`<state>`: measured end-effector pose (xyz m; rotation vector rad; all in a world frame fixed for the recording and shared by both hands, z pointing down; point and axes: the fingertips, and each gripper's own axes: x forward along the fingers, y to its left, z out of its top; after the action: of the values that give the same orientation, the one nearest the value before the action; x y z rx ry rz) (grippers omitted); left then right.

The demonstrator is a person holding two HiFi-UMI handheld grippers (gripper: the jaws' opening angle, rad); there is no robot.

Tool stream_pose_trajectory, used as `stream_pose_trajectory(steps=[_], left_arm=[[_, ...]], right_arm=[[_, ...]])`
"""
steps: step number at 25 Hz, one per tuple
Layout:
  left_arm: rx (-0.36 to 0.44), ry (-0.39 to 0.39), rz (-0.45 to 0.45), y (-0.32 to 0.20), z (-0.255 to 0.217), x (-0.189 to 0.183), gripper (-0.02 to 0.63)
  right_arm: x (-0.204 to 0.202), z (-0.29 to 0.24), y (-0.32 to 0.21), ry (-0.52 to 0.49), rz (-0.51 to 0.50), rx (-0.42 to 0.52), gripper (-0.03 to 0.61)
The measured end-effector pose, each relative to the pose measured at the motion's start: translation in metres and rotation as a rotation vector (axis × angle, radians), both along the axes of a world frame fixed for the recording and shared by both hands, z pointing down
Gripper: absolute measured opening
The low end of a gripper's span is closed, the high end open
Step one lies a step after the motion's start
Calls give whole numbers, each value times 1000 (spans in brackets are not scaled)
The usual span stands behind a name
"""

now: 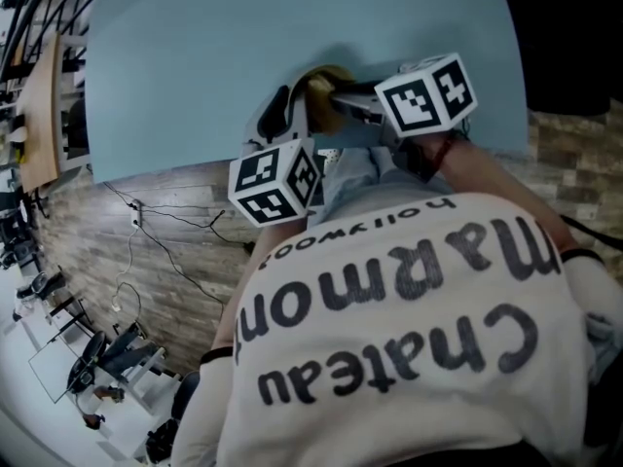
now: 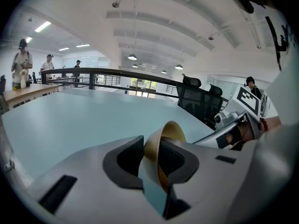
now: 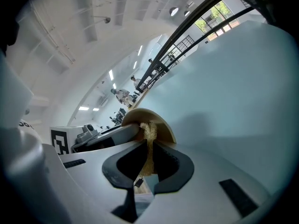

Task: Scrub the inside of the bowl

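White printed shirt (image 1: 409,339) fills the bottom of the head view, with both marker cubes just past it at the near edge of the light blue table (image 1: 243,56). Left gripper (image 2: 152,146) has its jaws only slightly apart, clamped on the wall of the tan wooden bowl (image 2: 170,132), which stands tipped up on edge. Right gripper (image 3: 147,150) is pinching a straw-coloured fibrous scrubber (image 3: 149,143), and its tip lies against the bowl. Can't tell if the bowl touches the table.
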<state>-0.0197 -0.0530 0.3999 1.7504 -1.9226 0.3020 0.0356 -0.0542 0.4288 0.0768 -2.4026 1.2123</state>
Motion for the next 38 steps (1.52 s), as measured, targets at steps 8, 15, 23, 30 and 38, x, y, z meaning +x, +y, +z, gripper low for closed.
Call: stream_pose_trajectory(steps=[8,15,23,30,38], left_arm=[[0,16,-32,4,2,-9,72],[0,20,-44,9,3,-10,74],[0,26,-41,9,3,-9,75],[6,21,-39,13,2,-7,75],[28,32,-26,14,-6,-19,75]], right_arm=[[-5,6,4,13,-32,2,60],[-1,11,7,30,-32,2,60],[3,12,3,40,-19,4,60],[5,12,3,43,-7,21,60],[-4,2,-1,35,30,51,60]])
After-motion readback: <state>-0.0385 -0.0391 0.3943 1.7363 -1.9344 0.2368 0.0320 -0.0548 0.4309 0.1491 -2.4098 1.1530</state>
